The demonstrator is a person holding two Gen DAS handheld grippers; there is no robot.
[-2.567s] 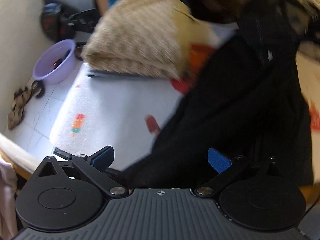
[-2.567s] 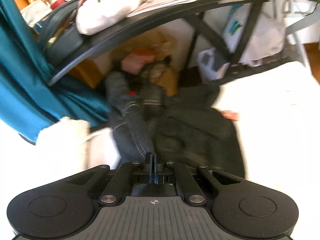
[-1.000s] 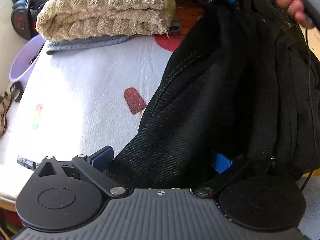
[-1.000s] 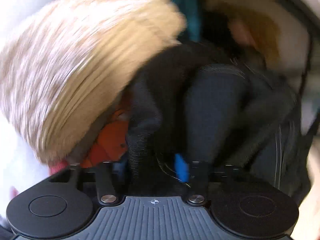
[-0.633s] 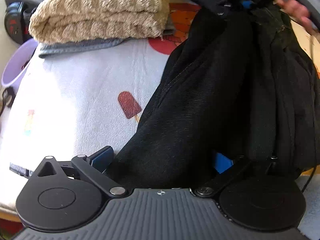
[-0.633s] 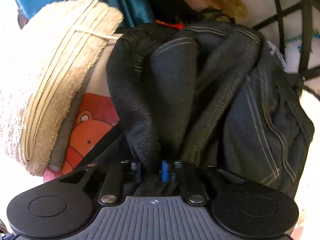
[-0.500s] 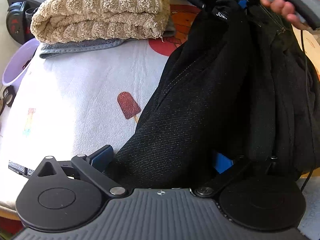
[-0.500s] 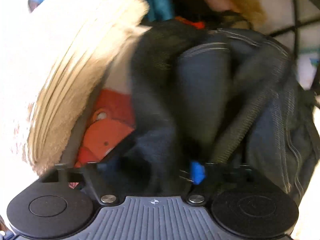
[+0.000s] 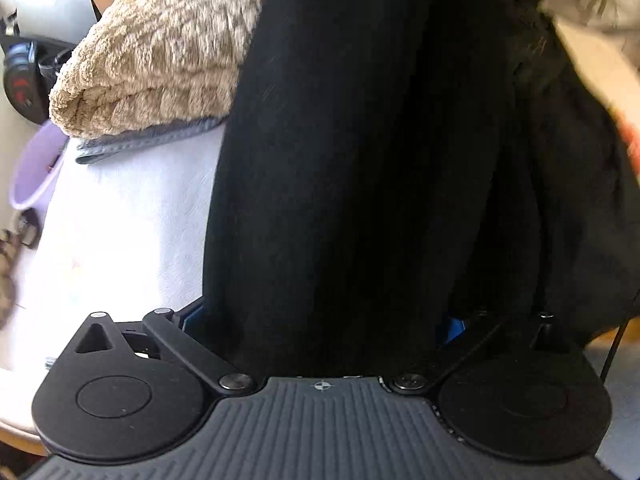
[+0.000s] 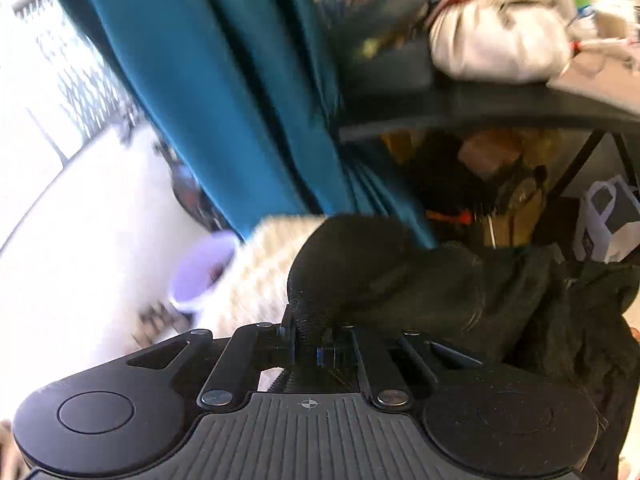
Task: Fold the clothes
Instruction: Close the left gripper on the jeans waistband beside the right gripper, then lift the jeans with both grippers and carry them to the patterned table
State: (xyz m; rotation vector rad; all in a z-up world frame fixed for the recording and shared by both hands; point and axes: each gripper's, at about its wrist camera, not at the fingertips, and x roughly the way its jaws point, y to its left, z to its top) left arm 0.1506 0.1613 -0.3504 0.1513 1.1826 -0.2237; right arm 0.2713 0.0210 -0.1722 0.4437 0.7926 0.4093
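Note:
Black jeans hang lengthwise down the left wrist view, over a white printed blanket. My left gripper stands open and wide, its blue pads either side of the lower end of the jeans, with the right pad half hidden by cloth. In the right wrist view my right gripper is shut on a bunched fold of the jeans, held up high. A folded beige towel lies at the back left on a grey cloth.
A purple bowl sits on the floor left of the blanket. The right wrist view shows a teal curtain, a black shelf frame loaded with clutter, and more dark clothes at the right.
The right gripper's jaws stood wider half a second ago and are now shut on the jeans; it has risen and tipped up. The jeans now hang taller before the left gripper.

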